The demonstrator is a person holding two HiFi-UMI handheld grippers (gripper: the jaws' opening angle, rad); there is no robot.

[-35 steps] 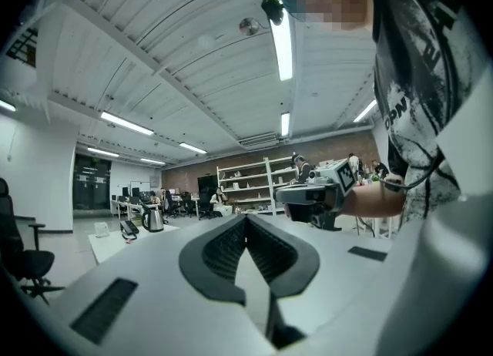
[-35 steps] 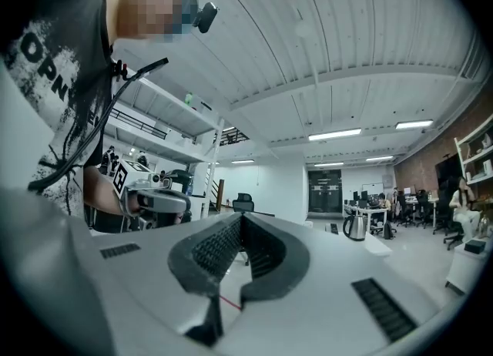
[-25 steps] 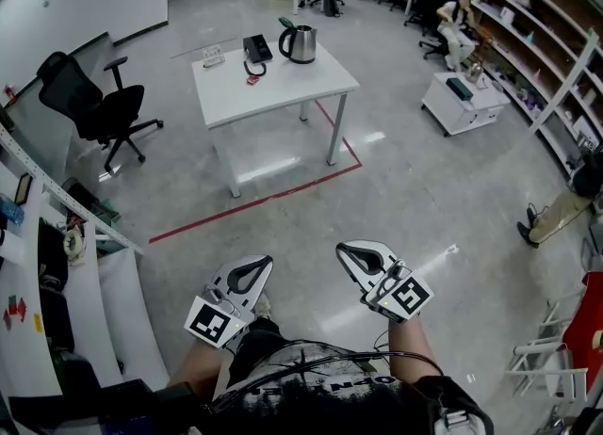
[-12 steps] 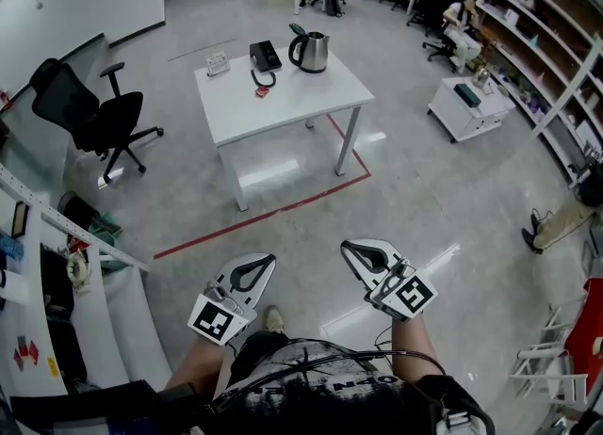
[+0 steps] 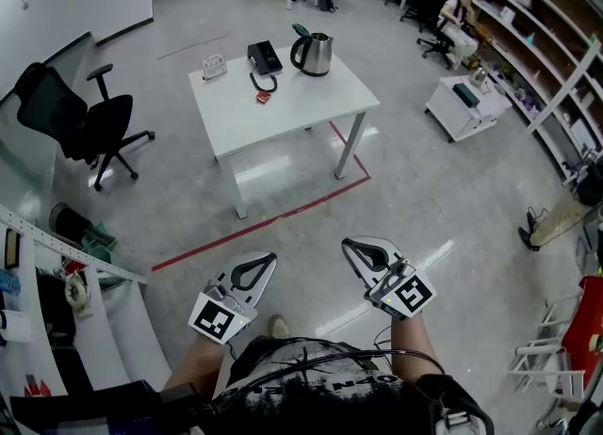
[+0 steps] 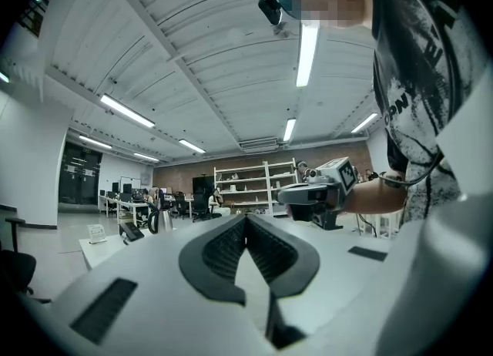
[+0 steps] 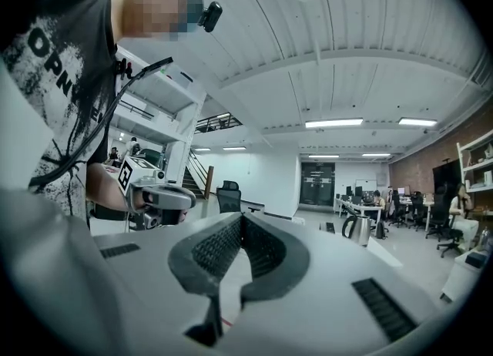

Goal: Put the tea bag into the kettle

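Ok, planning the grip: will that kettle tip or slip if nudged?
Probably slippery: the kettle looks like shiny metal. Likely stable, since it stands squat on the table. Its raised lid may flop if bumped.

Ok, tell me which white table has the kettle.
The table mid-floor with red tape beside it: it stands on thin legs, unlike the low boxy one by the shelves. The kettle is at its far right corner.
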